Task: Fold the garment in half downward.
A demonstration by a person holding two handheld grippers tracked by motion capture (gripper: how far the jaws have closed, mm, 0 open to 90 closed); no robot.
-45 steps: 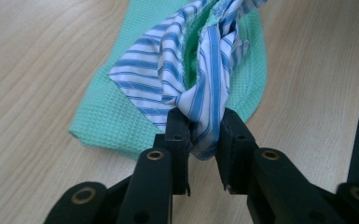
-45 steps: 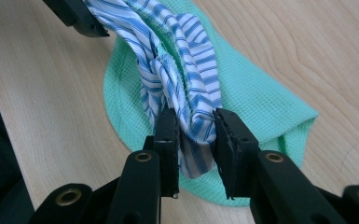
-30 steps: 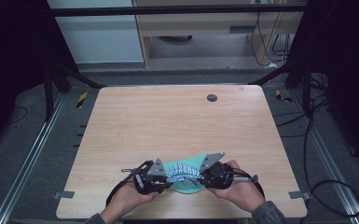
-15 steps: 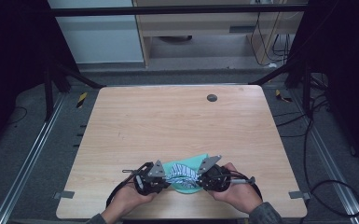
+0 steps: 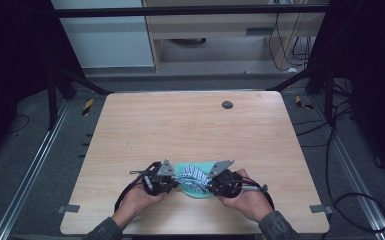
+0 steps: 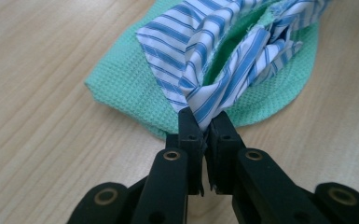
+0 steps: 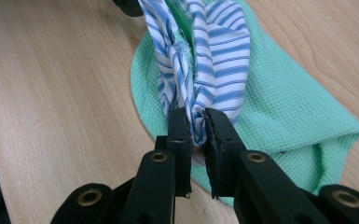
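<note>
Right now I have both grippers pinching the striped cloth (image 6: 224, 60), one at each end. My left gripper (image 6: 204, 122) is clamped on one bunched corner, my right gripper (image 7: 196, 122) on the other. It is bunched over the green cloth (image 7: 279, 107), which lies flat on the table (image 5: 180, 125) near its front edge.

High view: blue-and-white striped woven cloth (image 5: 192, 176) too small to read its folds; both ends hidden under the black two-jaw grippers. Mint-green waffle-weave cloth (image 5: 198, 189) mostly covered by the striped one. Left gripper view: striped cloth's far end cut off at the top edge (green cloth's too). Right gripper view: green cloth's near edge hidden behind the jaws.
</note>
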